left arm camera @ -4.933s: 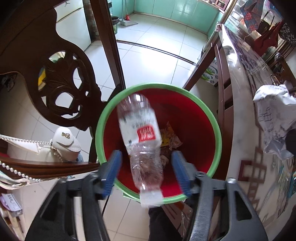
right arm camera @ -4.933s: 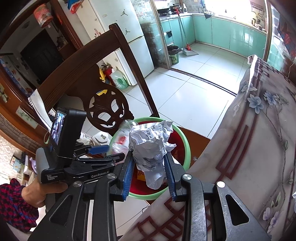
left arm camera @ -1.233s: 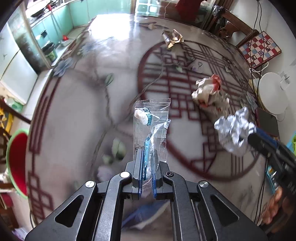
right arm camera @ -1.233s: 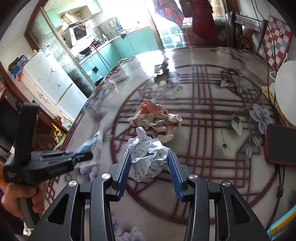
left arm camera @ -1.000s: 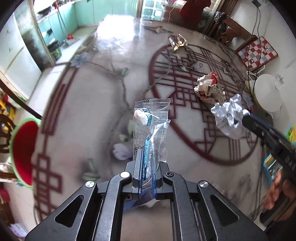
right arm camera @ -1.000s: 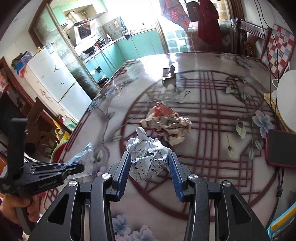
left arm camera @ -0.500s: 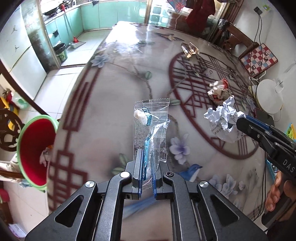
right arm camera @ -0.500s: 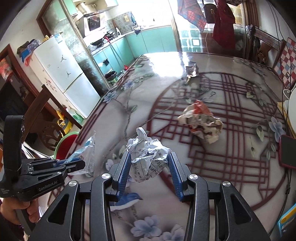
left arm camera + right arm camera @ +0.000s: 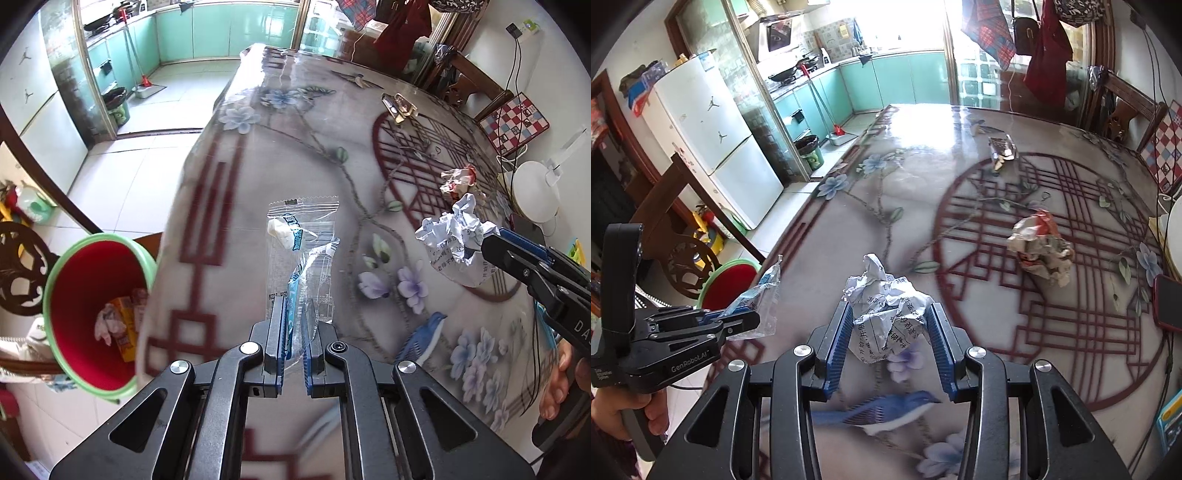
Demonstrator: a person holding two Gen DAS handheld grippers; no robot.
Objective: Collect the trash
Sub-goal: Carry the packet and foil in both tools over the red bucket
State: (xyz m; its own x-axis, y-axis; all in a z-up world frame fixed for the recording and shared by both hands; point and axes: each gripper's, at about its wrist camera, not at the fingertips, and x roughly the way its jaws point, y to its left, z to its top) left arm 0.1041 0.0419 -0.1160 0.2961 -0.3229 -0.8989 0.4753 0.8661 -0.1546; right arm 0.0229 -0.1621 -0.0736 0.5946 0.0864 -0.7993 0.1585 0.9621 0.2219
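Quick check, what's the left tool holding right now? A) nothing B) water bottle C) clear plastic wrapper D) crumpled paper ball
C: the left tool is pinched shut on a clear plastic wrapper that sticks up above it; the crumpled paper ball is in the right tool.

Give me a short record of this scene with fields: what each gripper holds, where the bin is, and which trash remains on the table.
left gripper: shut on clear plastic wrapper
right gripper: shut on crumpled paper ball
bin: red inside, green rim, beside the table edge, already holding trash
trash left on table: crumpled wad, shiny wrapper
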